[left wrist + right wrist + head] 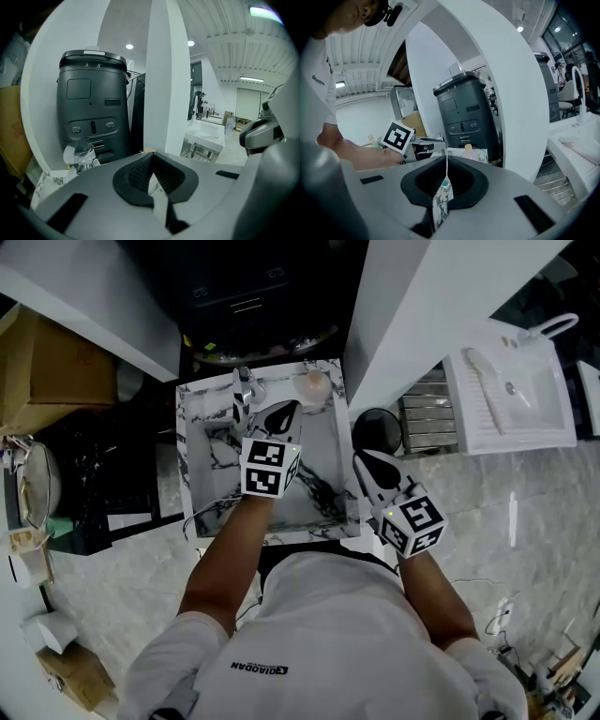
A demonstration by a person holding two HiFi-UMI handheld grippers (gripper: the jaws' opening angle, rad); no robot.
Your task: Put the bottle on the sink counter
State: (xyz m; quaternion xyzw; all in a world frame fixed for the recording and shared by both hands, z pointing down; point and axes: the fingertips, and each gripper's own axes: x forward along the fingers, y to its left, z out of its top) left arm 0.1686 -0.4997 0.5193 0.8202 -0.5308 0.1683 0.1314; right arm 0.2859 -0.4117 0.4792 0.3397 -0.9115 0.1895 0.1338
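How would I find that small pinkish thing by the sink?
Find the marble-patterned sink counter before the tall dark grey machine. On its back right corner sits the small rounded peach-pink object, the only warm-coloured thing there, unlike the shiny clear item back left.

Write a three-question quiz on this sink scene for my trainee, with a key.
1. True or false: the left claw is shut with nothing between its jaws.
2. What stands behind the white black-veined marble sink? A) a tall dark grey plastic machine; B) a red bucket; C) a potted plant.
3. Whose black-and-white marker cube shows in the right gripper view?
Key: 1 true; 2 A; 3 the left claw's.
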